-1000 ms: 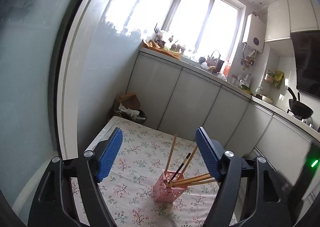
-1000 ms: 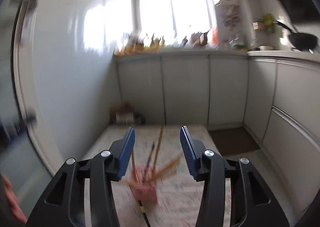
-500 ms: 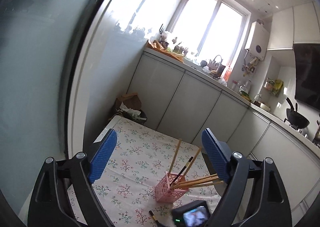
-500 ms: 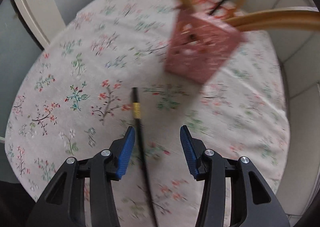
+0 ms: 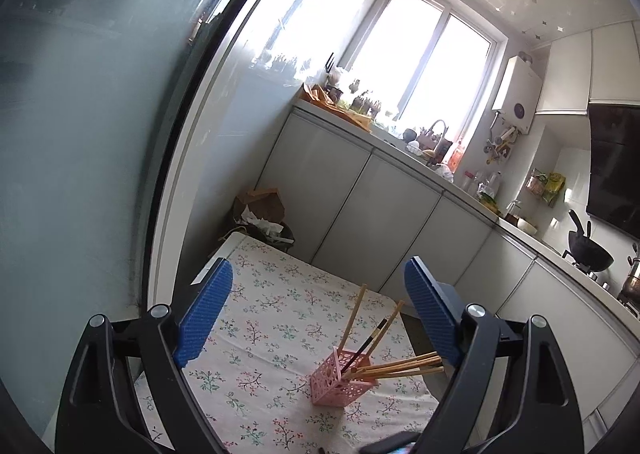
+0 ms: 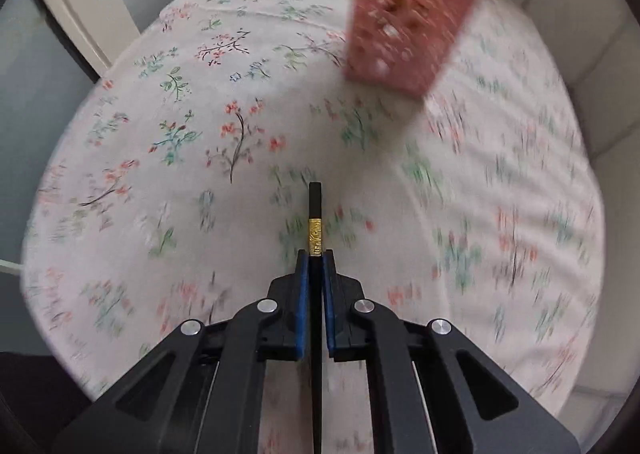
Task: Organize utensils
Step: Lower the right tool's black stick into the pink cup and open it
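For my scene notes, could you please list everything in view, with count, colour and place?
holder: one, pink, on the tablecloth.
wooden chopsticks: several, tan, in the holder.
black chopstick: one, in the holder.
gold-banded chopstick: one, black, between the right fingers.
tablecloth: one, white floral, over the table.
wok: one, black, on the far counter.
water heater: one, white, by the window.
left gripper: open, empty.
right gripper: shut on the gold-banded chopstick.

One pink holder [image 5: 343, 381], roughly six wooden chopsticks [image 5: 400, 368], two black chopsticks [image 6: 315, 210]
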A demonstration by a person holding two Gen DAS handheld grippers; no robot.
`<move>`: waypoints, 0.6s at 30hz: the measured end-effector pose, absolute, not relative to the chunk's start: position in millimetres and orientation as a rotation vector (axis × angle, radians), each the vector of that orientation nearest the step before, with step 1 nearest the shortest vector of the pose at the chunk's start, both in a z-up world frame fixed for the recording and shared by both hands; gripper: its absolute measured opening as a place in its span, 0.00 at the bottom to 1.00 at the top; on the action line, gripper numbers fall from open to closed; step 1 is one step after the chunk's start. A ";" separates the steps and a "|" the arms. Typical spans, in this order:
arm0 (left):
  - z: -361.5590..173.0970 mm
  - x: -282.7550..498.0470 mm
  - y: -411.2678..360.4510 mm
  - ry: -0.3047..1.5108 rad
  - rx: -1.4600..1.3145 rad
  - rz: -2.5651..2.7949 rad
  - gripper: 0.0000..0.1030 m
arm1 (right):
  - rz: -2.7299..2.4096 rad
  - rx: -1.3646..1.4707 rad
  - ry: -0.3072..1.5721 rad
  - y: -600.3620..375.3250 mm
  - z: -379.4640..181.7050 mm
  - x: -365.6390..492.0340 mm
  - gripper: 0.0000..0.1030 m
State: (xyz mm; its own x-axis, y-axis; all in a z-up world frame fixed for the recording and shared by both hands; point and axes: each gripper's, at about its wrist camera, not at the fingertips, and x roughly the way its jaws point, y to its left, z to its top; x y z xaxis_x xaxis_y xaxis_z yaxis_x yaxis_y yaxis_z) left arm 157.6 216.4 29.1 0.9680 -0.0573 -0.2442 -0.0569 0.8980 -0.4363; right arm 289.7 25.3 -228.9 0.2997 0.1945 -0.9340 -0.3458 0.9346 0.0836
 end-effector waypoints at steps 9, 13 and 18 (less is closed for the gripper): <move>28.1 156.9 219.8 0.254 -0.483 -0.024 0.81 | 0.300 0.027 0.695 -11.4 -106.8 250.5 0.07; 26.4 159.0 217.0 0.259 -0.483 -0.029 0.81 | 0.267 0.098 0.402 -8.7 -40.9 260.5 0.07; 21.6 166.4 217.7 0.272 -0.488 -0.026 0.81 | 0.182 0.146 0.076 5.6 22.9 291.6 0.07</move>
State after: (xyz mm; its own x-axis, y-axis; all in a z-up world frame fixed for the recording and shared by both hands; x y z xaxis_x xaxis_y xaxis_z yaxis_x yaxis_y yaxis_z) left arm 166.4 217.7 21.6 0.9636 -0.0897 -0.2518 -0.0396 0.8838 -0.4662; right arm 291.6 5.6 22.9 0.9807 0.1855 -0.0623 -0.1744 0.9729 0.1517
